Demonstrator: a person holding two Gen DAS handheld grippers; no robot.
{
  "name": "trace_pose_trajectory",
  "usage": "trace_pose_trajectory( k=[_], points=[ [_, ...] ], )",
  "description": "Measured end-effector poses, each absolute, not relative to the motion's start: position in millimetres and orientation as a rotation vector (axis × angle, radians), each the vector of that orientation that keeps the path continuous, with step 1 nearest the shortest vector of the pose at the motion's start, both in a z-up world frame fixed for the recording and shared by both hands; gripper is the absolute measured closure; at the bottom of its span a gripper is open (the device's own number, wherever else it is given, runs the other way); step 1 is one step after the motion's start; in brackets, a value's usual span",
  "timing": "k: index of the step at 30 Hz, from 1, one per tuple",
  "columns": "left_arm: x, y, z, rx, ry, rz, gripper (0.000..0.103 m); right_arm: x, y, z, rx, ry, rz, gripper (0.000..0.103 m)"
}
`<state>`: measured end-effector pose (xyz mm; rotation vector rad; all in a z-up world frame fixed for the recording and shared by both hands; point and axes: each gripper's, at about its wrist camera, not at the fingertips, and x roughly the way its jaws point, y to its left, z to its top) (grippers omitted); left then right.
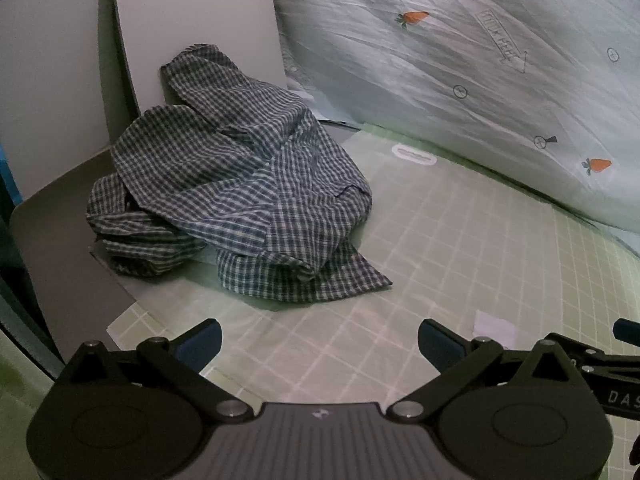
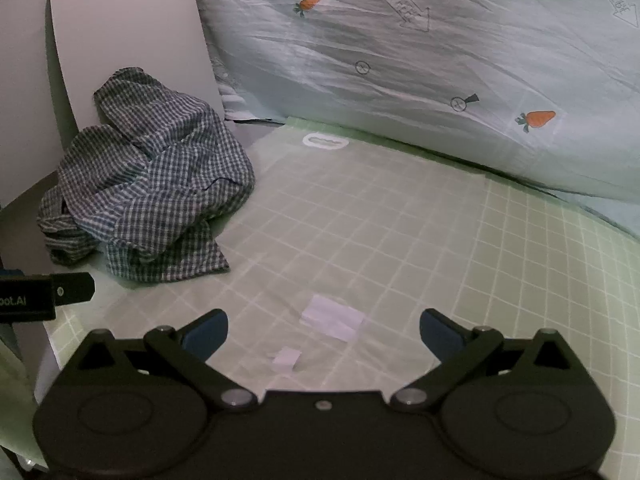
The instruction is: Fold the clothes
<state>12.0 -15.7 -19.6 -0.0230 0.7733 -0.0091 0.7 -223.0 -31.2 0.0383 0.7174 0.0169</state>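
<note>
Left wrist view: checked shirt [image 1: 228, 184] heaped in a loose crumple, nothing folded yet. Heap taken as the landmark from here on. Propped behind it, an upright grey board [image 1: 192, 28]; under its far-left part, a flat grey panel [image 1: 52, 240]; under its near corner and stretching off to its right, a pale green grid mat [image 1: 440, 260]. Right of the heap and rising behind the mat, a carrot-print sheet [image 1: 460, 72] draped like a backdrop. One flat corner of the shirt spilling toward the camera onto the mat, probably the easiest edge to pinch first.

Left gripper [image 1: 320, 344] hanging nearer the camera than the heap, apart from it, jaws spread wide and holding nothing. Spread likely kept ready for a grab at the cloth. Blue fingertips [image 1: 204, 340] clear of any fabric.

Right wrist view: right gripper [image 2: 324, 332] also nearer than the heap and off to its right, over bare mat, jaws likewise spread and empty. Two small white paper scraps [image 2: 332, 320] lying on the mat right of the heap, just ahead of that gripper. Mat seemingly left bare as the spreading area, so next step judged as dragging the shirt out of its corner and laying it flat there.
</note>
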Motion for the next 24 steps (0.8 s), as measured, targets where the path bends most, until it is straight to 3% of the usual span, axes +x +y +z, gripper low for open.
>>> trace_pose_trajectory(
  k=[24],
  points=[
    [33.3,-8.6,-32.2,-0.031,0.824,0.016,0.0,19.7,-222.5,-45.9,0.055,0.766,0.002,0.0]
  ],
)
